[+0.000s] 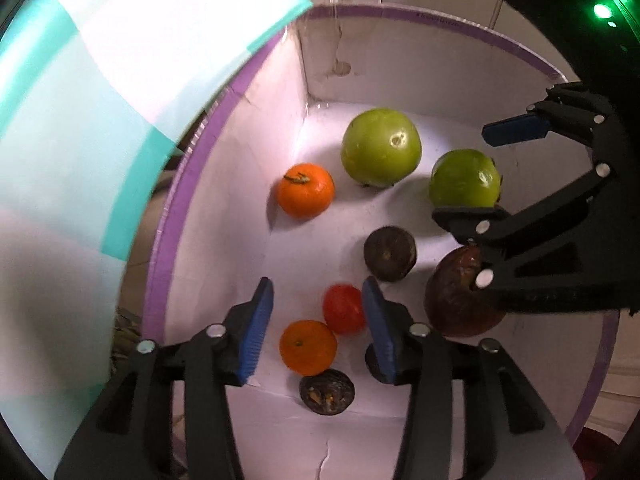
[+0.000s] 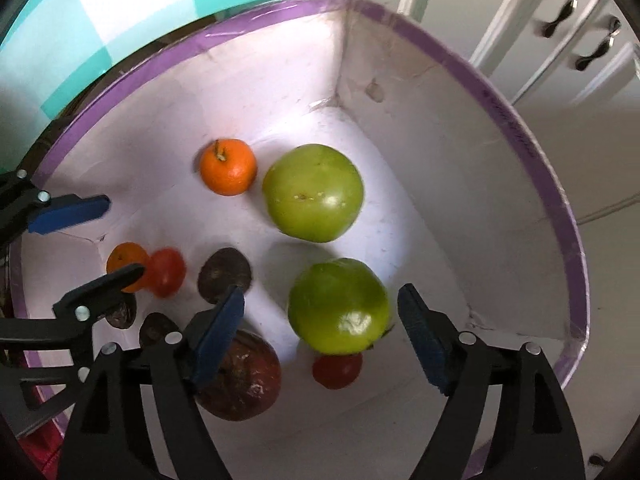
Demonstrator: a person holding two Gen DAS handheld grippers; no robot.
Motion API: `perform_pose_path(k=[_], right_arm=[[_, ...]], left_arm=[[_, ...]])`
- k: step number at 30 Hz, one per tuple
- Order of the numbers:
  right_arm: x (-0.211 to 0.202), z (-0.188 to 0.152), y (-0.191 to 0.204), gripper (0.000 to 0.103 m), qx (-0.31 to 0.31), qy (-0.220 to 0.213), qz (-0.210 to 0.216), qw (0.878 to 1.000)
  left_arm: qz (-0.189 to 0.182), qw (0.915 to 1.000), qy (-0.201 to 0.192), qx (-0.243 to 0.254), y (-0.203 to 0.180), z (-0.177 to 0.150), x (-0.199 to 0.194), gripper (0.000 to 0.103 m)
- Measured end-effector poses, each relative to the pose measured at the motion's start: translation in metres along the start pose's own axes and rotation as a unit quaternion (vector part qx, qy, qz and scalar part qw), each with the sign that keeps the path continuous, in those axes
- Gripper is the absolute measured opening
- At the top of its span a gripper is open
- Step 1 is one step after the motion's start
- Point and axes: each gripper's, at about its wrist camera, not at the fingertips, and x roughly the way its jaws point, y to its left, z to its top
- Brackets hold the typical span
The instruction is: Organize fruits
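Observation:
A white box with a purple rim (image 1: 192, 184) (image 2: 532, 148) holds the fruits. In the left wrist view my left gripper (image 1: 320, 328) is open above a red tomato (image 1: 343, 309) and an orange (image 1: 307, 346). Further in lie another orange (image 1: 306, 189), a big green fruit (image 1: 381, 147), a second green fruit (image 1: 464, 178), dark round fruits (image 1: 390, 254) (image 1: 326, 391) and a large brown fruit (image 1: 456, 300). My right gripper (image 2: 320, 332) is open around the second green fruit (image 2: 338, 306), not touching it. A red tomato (image 2: 337, 370) lies under it.
A teal and white checked cloth (image 1: 80, 120) (image 2: 120, 8) lies beside the box. White cupboard doors with dark handles (image 2: 560, 12) stand behind it. The right gripper's arm (image 1: 560, 240) reaches into the box from the right.

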Motion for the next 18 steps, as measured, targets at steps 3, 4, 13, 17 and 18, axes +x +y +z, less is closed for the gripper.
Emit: perform_pose_path(k=[3,4,13,17,18], right_arm=[[-0.012,-0.004,-0.008,0.083,0.015,-0.009,-0.002,1.0],[-0.016,-0.007,-0.011,0.084,0.02,-0.013,-0.005,1.0],[-0.13,-0.04,-0.018,0.087,0.047,-0.211,0.013,0.976],[-0.162,-0.052,-0.012,0.087,0.059,-0.303,0.017,0.951],[-0.159,-0.049,-0.011,0.087,0.059,-0.291,0.013,0.955]], left_arm=[[0.006,0.9994,-0.033,0.0,0.003,-0.005,-0.017,0.057],[0.005,0.999,-0.044,-0.002,0.004,-0.006,-0.023,0.06],[0.0,0.9775,-0.211,-0.013,0.013,-0.043,-0.159,0.102],[0.021,0.9674,-0.25,-0.036,0.018,-0.051,-0.199,0.101],[0.021,0.9703,-0.237,-0.043,0.018,-0.049,-0.198,0.101]])
